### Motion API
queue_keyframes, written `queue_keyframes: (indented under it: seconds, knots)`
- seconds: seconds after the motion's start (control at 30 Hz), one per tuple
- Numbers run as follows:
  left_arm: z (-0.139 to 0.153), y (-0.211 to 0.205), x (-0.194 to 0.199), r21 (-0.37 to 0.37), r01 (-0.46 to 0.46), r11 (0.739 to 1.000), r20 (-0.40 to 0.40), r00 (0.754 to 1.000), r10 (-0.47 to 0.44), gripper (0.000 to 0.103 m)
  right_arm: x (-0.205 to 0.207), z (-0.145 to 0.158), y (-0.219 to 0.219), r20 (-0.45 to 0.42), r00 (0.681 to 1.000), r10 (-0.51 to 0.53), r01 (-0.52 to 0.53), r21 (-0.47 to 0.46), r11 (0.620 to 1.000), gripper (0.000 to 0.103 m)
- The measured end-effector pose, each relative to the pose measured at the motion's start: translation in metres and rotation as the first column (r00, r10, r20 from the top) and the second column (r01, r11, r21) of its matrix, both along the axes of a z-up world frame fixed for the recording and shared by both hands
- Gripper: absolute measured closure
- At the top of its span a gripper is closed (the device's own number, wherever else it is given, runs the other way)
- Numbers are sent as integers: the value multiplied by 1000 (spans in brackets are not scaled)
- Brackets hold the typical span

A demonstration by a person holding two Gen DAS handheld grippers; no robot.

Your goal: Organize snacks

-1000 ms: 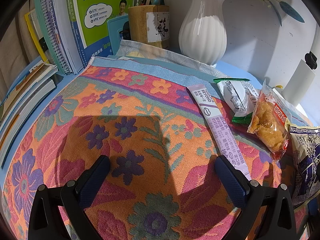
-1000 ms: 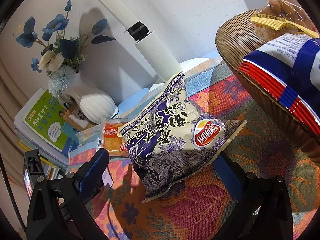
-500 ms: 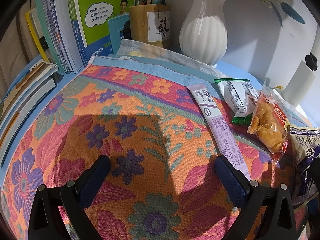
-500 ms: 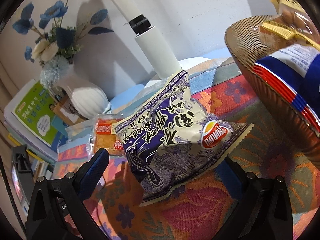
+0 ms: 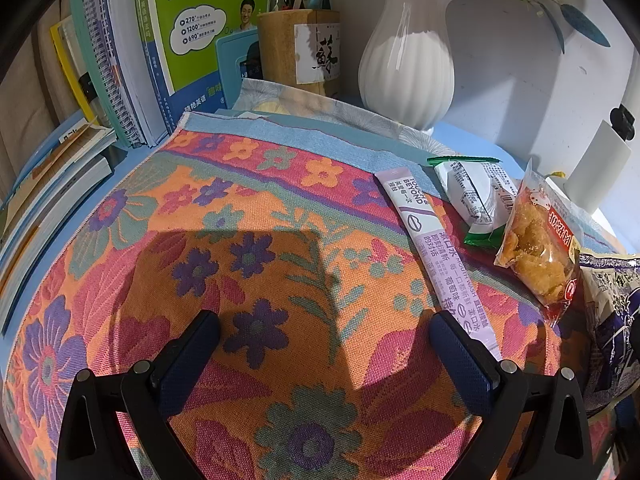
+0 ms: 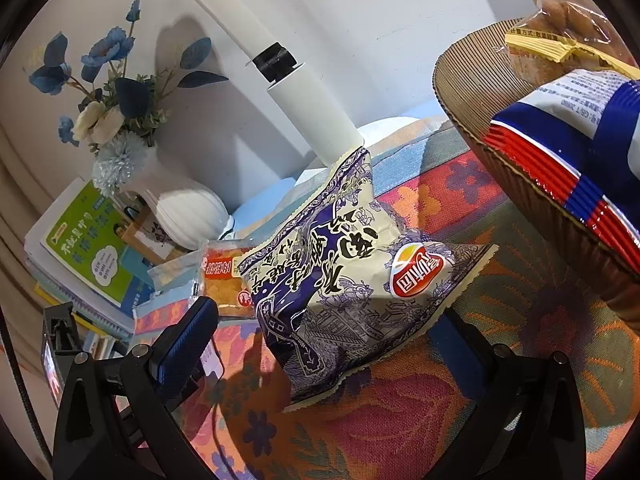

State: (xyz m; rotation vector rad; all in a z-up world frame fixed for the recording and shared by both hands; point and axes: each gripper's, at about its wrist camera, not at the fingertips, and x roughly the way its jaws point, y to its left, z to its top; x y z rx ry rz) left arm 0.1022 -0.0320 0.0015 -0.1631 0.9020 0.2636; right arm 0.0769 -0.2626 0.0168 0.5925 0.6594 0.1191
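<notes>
Now a puffy chip bag lies between the wide-spread right gripper fingers.
Light, crinkly, crushable: pinch its sealed edge gently. Left gripper gapes, unloaded.

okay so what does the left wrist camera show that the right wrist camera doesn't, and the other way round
Only the left wrist view shows the long purple mouthwash sachet and the left gripper, open over bare cloth. Only the right wrist view shows the ribbed basket holding a red and blue packet, and the right gripper, open around the chip bag. Both share the chip bag, orange snack pack, white vase and floral cloth.
</notes>
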Motion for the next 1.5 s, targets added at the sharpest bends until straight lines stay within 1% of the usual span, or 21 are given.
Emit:
queue_keyframes:
  seconds: [0.43, 0.53, 0.57, 0.67, 0.73, 0.77, 0.8, 0.83, 0.9, 0.93, 0.97, 1.0, 1.03, 1.07, 1.1, 1.2, 1.27, 1.37, 1.4, 1.47, 1.5]
  knots:
    - [0, 0, -1, 1, -1, 1000, 1, 1000, 1, 0, -1, 0, -2, 3, 1000, -1, 1, 5, 1000, 0]
    - [3, -2, -4, -6, 9, 1000, 22, 1000, -8, 0, -1, 0, -1, -2, 1000, -2, 2, -8, 1000, 0]
    - [7, -3, -8, -26, 25, 999, 53, 998, -24, 0, -1, 1, -1, -4, 1000, -1, 1, -12, 1000, 0]
    - [15, -4, -17, -127, 95, 987, 137, 988, -77, 0, -1, 0, -2, 1, 1000, -2, 2, -1, 1000, 0]
    - [14, -5, -15, -184, 137, 973, 146, 983, -110, 0, -1, 0, -3, 3, 1000, -2, 2, 4, 1000, 0]
    - [10, -7, -10, -192, 146, 970, 126, 984, -123, 0, -1, 0, -2, 2, 1000, -2, 2, 1, 1000, 0]
    - [5, -11, -2, -169, 143, 975, 83, 988, -131, 0, 0, 0, -2, 0, 1000, -2, 2, -3, 1000, 0]
    - [2, -17, 2, -122, 141, 983, 55, 989, -135, 0, 1, 0, -2, -2, 1000, -4, 4, -9, 1000, 0]
    - [-6, -35, 16, 2, 152, 988, -14, 988, -152, 0, 5, 1, 1, -14, 1000, -6, 6, -30, 1000, 0]
    - [-5, -40, 17, 24, 150, 988, -1, 989, -150, 14, 9, 2, 3, -26, 1000, 0, -1, -53, 999, 0]
    - [-2, -42, 15, 9, 154, 988, 38, 987, -155, 33, 12, 3, 6, -38, 999, 8, -11, -77, 997, 0]
    - [1, -41, 13, 2, 160, 987, 64, 985, -160, 76, 14, 4, 10, -53, 998, 18, -24, -115, 993, 2]
    - [2, -42, 12, 11, 160, 987, 68, 985, -160, 84, 15, 5, 13, -60, 998, 17, -25, -147, 989, 12]
    - [2, -40, 11, 5, 158, 987, 78, 984, -158, 84, 16, 3, 14, -62, 997, 48, -55, -127, 990, 45]
    - [3, -37, 9, -19, 156, 988, 92, 984, -154, 86, 15, 1, 13, -59, 996, 64, -70, -109, 992, 50]
    - [4, -24, 7, -87, 168, 982, 107, 982, -159, 88, 10, 0, 5, -25, 996, 89, -90, -38, 995, 54]
    - [6, -16, 3, -127, 194, 973, 133, 975, -178, 88, 4, 0, 1, 11, 993, 115, -115, 15, 993, 54]
    - [14, -5, -6, -154, 238, 959, 174, 962, -211, 88, -6, 6, 0, 62, 991, 122, -125, 34, 992, 54]
    - [16, -2, -9, -150, 244, 958, 182, 959, -216, 88, -9, 7, 0, 78, 989, 126, -130, 44, 991, 54]
    - [20, 2, -15, -139, 260, 956, 191, 954, -231, 88, -12, 11, 3, 86, 987, 134, -138, 51, 989, 54]
    - [23, 7, -19, -150, 275, 950, 204, 948, -243, 88, -15, 12, 4, 92, 986, 140, -146, 56, 988, 54]
